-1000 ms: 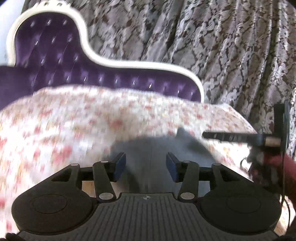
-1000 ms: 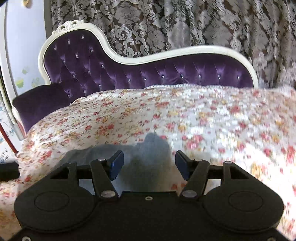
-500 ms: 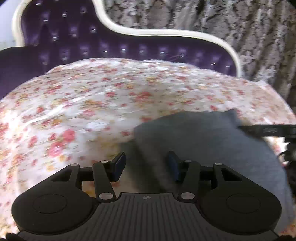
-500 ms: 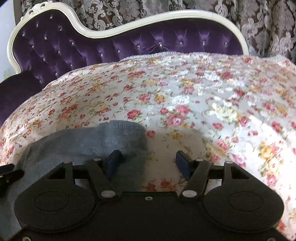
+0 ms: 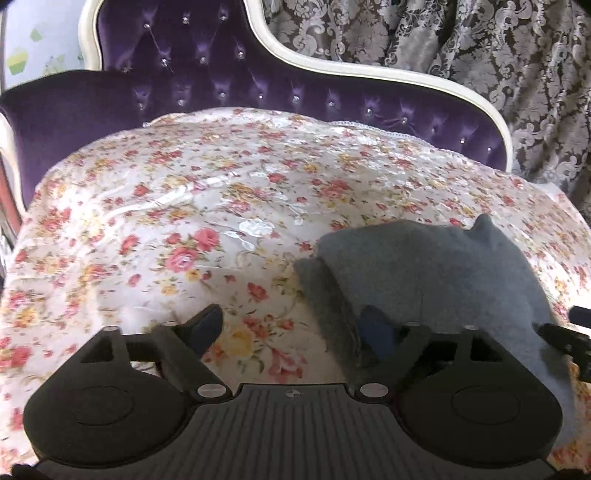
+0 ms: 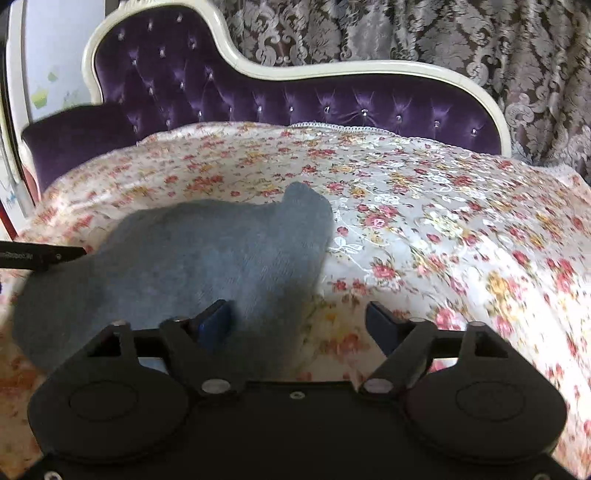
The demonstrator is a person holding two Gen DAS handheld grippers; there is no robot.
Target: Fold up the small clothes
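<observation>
A small grey knit garment (image 5: pixel 424 266) lies in a folded heap on the floral bedspread (image 5: pixel 207 206). In the left wrist view it fills the right side. My left gripper (image 5: pixel 290 321) stands over its left edge, jaws opening wide; the right fingertip (image 5: pixel 373 328) rests against the fabric and the left one is over bare sheet. In the right wrist view the garment (image 6: pixel 207 258) lies at the left. My right gripper (image 6: pixel 297 314) is at its right edge, jaws also opening, with only the left fingertip (image 6: pixel 218 317) over the cloth. Neither pair of pads presses on it.
A purple tufted headboard (image 6: pixel 332 107) with a white frame backs the bed, and patterned curtains (image 6: pixel 443 33) hang behind it. A purple cushion (image 6: pixel 77 129) sits at the far left. A black part of the other gripper (image 6: pixel 40 254) shows at the left edge of the right wrist view.
The grey garment, earlier held between both pairs of fingers, now lies on the bedspread. Both grippers have dropped toward the bed and their jaws have spread wide, letting the cloth go.
</observation>
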